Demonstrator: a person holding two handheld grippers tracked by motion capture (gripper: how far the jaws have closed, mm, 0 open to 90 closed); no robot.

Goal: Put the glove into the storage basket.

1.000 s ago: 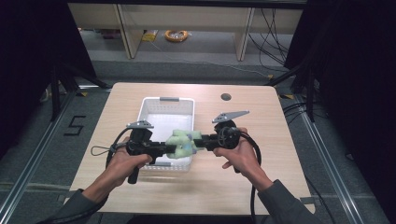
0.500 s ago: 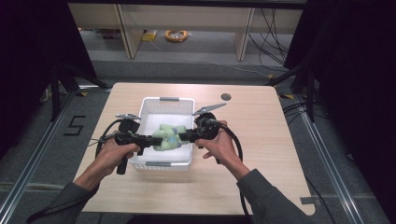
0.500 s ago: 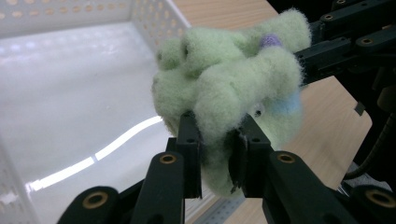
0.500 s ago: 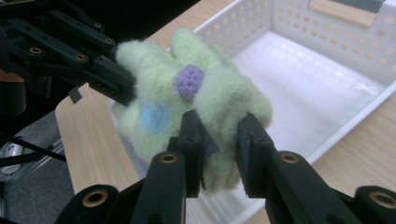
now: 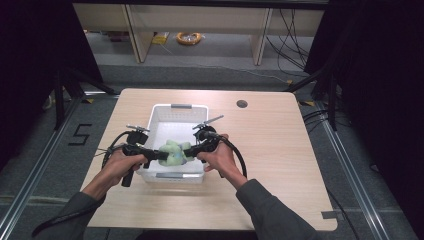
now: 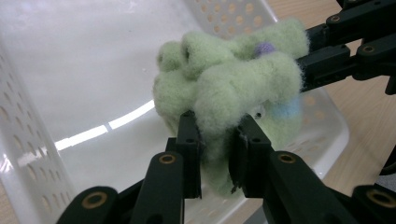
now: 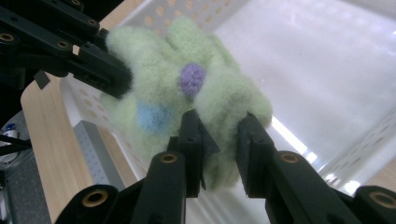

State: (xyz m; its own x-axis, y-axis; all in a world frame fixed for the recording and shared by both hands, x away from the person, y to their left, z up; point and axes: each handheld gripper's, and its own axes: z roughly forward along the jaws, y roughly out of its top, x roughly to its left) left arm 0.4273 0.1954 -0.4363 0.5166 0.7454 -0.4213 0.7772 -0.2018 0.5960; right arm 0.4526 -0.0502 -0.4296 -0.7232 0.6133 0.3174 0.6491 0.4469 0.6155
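Gripping the same green plush toy point(image 5: 173, 152) from opposite sides, the left tool point(image 6: 215, 154) and the right tool point(image 7: 219, 149) each have their jaws pinched shut on a fold of its fuzzy body. In the left gripper view the black jaws squeeze a lobe of the toy, with the other tool clamped on its far right side; the right gripper view shows the mirror of that, with a purple dot and a blue patch on the fleece between the two grips.

The toy hangs between the tools above the inside of the white basket point(image 5: 155, 113), over its near half, and I cannot tell whether its underside touches the basket floor. The basket sits on the left-centre of the desk point(image 5: 280, 150), with bare wood to its right.

Compared with a second ago, both hands have moved away from the person and slightly left: then the toy was held over the basket's near rim, and half a second ago it had crossed that rim. Now it sits lower and deeper inside the walls, and the two tools have drawn closer together.

That suggests the carrying is nearly done. What seems left is to open both tools so the toy drops in, then lift them clear of the rim.
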